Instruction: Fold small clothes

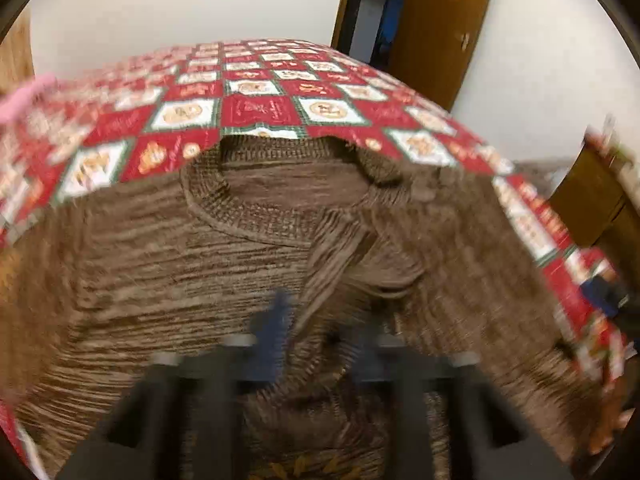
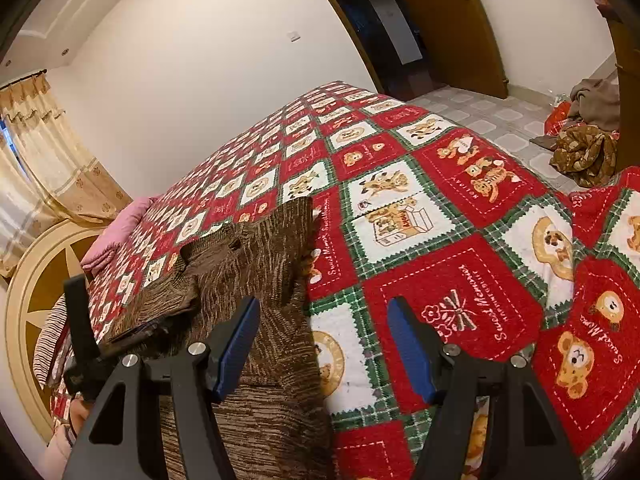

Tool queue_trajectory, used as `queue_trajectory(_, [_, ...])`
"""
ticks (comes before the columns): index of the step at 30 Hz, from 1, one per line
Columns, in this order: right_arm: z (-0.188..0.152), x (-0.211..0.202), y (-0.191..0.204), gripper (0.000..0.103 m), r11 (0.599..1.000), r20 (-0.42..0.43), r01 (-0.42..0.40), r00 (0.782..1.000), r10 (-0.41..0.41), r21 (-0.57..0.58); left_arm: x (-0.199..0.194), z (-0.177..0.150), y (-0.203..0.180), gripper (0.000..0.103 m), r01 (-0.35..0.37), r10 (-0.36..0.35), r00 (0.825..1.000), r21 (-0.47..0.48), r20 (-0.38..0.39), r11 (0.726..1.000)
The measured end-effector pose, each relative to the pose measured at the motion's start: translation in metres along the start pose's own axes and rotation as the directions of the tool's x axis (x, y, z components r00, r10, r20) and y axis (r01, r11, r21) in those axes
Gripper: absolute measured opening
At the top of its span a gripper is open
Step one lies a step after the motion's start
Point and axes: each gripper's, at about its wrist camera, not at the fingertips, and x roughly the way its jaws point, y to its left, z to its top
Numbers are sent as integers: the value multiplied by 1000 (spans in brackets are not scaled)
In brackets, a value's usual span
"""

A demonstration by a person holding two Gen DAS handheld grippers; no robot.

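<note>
A: How does the right claw (image 2: 322, 344) stand?

B: Its two blue-padded fingers (image 2: 236, 344) are spread wide, gripping nothing. The left pad hangs over the edge of the brown ribbed knit sweater (image 2: 256, 264); the other is over the red-and-white patchwork bedspread with teddy-bear squares (image 2: 460, 240).

A: And the left claw (image 1: 316, 344)?

B: Its view is smeared by motion. One blue finger (image 1: 276, 332) shows against a raised fold of the sweater (image 1: 180, 260), and knit fills the gap, but I cannot tell whether it is pinched. In the right view, that claw's black frame sits at the sweater's left edge.

A: Where does the sweater lie?

B: Spread on the bed over the bedspread (image 1: 248, 108), neckline toward the far side, part of it folded across the body.

A: Beyond that?

B: A pink pillow (image 2: 120, 228) by the round headboard (image 2: 36, 292), a brown wooden door (image 2: 460, 28), and a heap of clothes on the tiled floor (image 2: 584, 152).
</note>
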Motion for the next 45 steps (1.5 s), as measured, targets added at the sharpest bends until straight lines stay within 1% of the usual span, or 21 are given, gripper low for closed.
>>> queue_trajectory(2, [-1,2,-3,67,1000,-3,-4,1000,4,11,-9,-5,19,8,25,-22,999,-107,31,994])
queue_trajectory(5, [-4,5,-8,67,999,-13,-12,1000,13,32,-20,-21,43,8,61,-48,997,-235,60,970])
queue_trajectory(10, [-7,12,-6,67,999,-29,-19,999,20,33,-21,-27,45,11,79,-65,996,-239,63,968])
queue_trajectory(13, [-5,9,0,67,999,-24,-32,999,32,18,-22,-26,42,25,95,-84,995,-245,58,965])
queue_trajectory(15, [0,8,6,67,999,-27,-36,999,36,-6,-22,-24,41,48,99,-88,995,-248,56,964])
queue_trajectory(17, [8,13,11,67,999,-39,-44,998,43,-21,-31,-21,34,69,43,-26,997,-236,75,971])
queue_trajectory(18, [14,18,14,67,998,-50,-59,997,58,-23,-39,-19,30,71,-1,27,993,-223,113,975])
queue_trajectory(21, [36,44,19,67,996,-86,-81,993,79,-21,-49,-13,22,74,-40,73,982,-185,172,982])
queue_trajectory(24, [50,76,21,67,996,-133,-88,987,84,-24,-30,-6,19,74,-119,139,983,-161,119,980])
queue_trajectory(26, [57,102,22,67,996,-171,-90,982,85,-17,-7,-11,26,74,-171,181,983,-183,39,968])
queue_trajectory(28, [60,124,22,67,996,-206,-86,975,84,3,-6,-12,27,75,-174,183,982,-184,35,967])
queue_trajectory(29, [61,130,23,67,996,-205,-92,974,93,11,-7,-13,26,81,-168,178,983,-174,44,970])
queue_trajectory(30, [63,134,26,53,995,-196,-104,975,102,4,-4,-13,25,86,-168,175,984,-161,32,973])
queue_trajectory(31, [65,137,30,15,994,-203,-112,973,107,-11,0,-12,23,88,-175,179,984,-144,17,974])
queue_trajectory(32, [65,141,34,9,993,-225,-112,969,101,-34,2,-11,19,95,-184,186,983,-120,5,976])
queue_trajectory(34, [62,142,47,9,991,-226,-53,974,24,-124,9,-10,9,103,-215,214,977,-58,-23,975])
queue_trajectory(36, [61,131,56,9,979,-178,14,983,-51,-202,9,-11,3,103,-242,242,970,-33,-24,970])
queue_trajectory(38, [64,119,60,8,961,-103,92,987,-123,-259,8,-13,6,103,-227,227,974,-47,-23,973])
queue_trajectory(41, [67,117,69,5,911,-18,224,969,-245,-346,9,-14,5,103,-233,232,972,-44,-24,971])
queue_trajectory(42, [67,124,68,5,897,-27,242,962,-271,-369,8,-14,3,103,-238,237,971,-41,-24,970])
queue_trajectory(45, [70,136,46,5,943,-116,172,970,-212,-285,8,-15,3,103,-233,232,972,-46,-24,971])
